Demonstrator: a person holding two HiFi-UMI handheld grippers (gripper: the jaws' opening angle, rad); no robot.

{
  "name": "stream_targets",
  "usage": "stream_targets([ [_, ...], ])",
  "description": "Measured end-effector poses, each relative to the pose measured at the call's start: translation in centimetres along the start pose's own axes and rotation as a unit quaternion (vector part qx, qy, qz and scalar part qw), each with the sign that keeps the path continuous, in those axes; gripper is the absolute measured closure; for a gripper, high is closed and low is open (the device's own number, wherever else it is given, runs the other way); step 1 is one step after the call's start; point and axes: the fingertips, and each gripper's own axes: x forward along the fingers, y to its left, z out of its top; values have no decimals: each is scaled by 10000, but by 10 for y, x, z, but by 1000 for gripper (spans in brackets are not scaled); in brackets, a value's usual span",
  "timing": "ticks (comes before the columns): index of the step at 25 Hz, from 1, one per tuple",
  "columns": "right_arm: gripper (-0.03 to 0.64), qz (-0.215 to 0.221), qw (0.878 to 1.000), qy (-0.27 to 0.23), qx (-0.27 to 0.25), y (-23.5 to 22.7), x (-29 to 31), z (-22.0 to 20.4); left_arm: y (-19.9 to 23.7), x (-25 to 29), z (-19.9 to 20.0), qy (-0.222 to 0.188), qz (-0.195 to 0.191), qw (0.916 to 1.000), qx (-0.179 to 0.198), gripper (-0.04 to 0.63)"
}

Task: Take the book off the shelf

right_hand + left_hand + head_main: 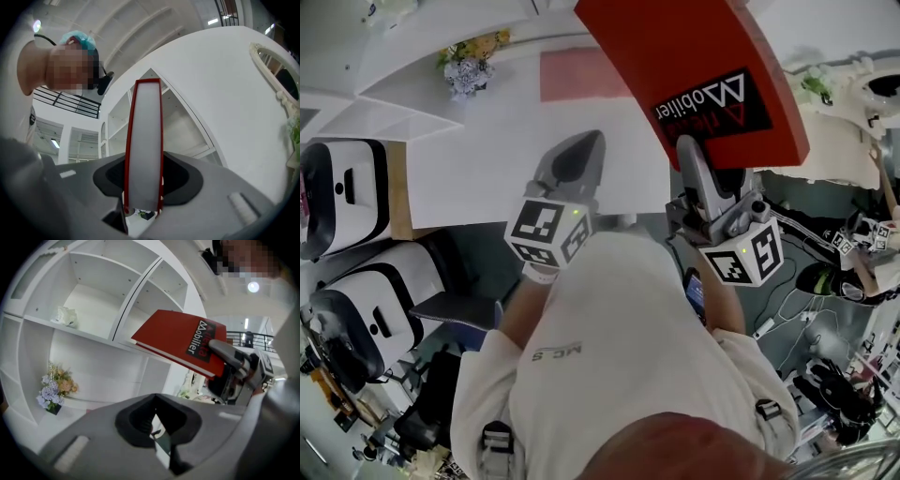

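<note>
A red book (694,66) with white lettering on a black patch is held in the air, clear of the white shelf unit (525,159), its cover tilted. My right gripper (698,150) is shut on its lower edge. In the right gripper view the book (144,140) stands edge-on between the jaws, pages facing me. From the left gripper view the book (178,338) hangs in front of the shelf compartments (93,301), with the right gripper (220,350) clamped on it. My left gripper (577,150) hovers lower left of the book, shut and holding nothing (156,404).
A small bunch of flowers (56,385) stands on a lower shelf and a white ornament (63,315) on the shelf above. White-and-black machines (347,197) sit at the left. Cables and gear (825,253) lie at the right.
</note>
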Motion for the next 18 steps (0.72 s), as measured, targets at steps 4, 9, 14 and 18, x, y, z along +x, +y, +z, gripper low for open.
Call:
stream_targets([
  [4, 448, 490, 9984, 171, 226, 8, -8, -13, 4, -1, -4, 48, 29, 10000, 17, 595],
  [9, 448, 1050, 9917, 498, 542, 17, -15, -33, 11, -2, -8, 142, 175, 9997, 43, 595],
  [14, 448, 1332, 9832, 977, 779, 19, -18, -64, 16, -7, -20, 271, 270, 9993, 44, 595],
  [18, 448, 1345, 9781, 1364, 812, 17, -28, -91, 16, -10, -40, 551, 283, 9981, 71, 595],
])
